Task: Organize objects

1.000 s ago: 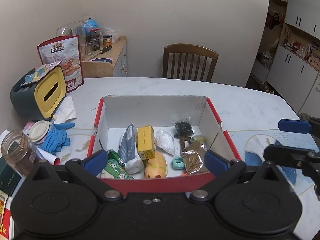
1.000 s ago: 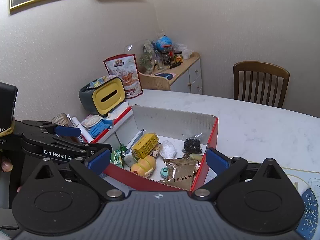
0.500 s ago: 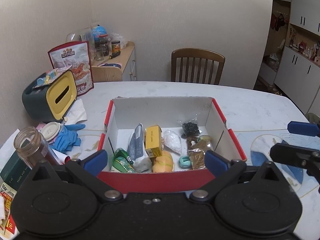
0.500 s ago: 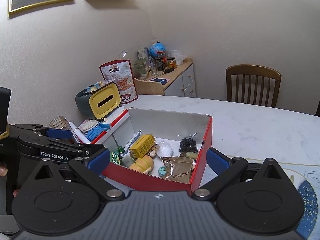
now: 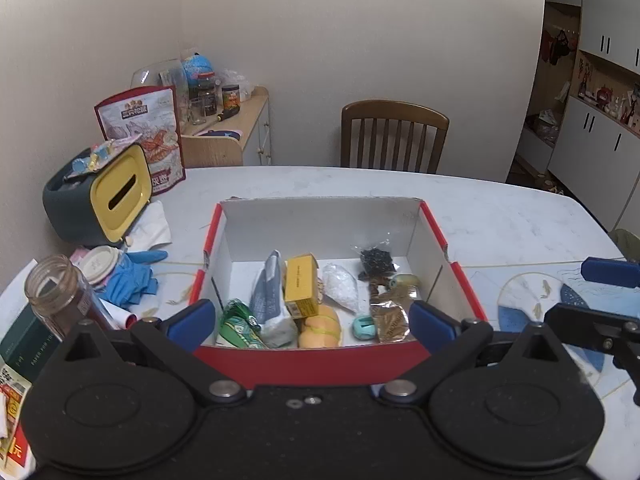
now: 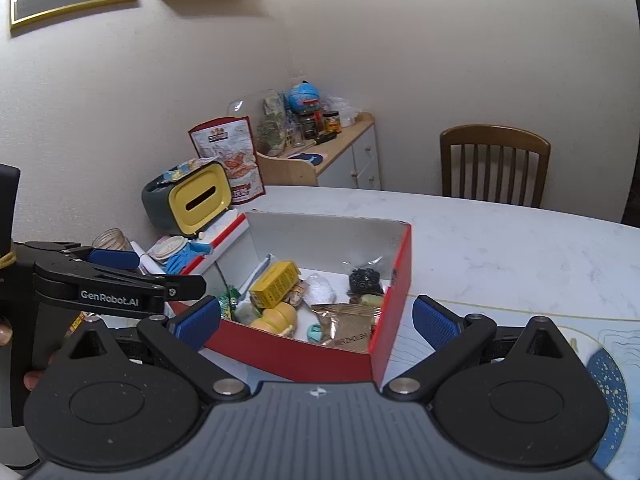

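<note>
We have drawn both claws, left claw [image 5: 312, 322] and right claw [image 6: 316, 320], back from the red box [image 5: 320, 364]; both are spread and empty, so its contents look settled.

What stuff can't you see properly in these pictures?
- Left wrist view: the near side of the red box is covered by the left gripper, so items at its front edge are partly hidden.
- Left wrist view: the green box is cut off by the picture's left edge.
- Right wrist view: the glass jar is mostly hidden behind the left gripper's arm.
- Both views: the small print on the yellow carton is too tiny to read.
</note>
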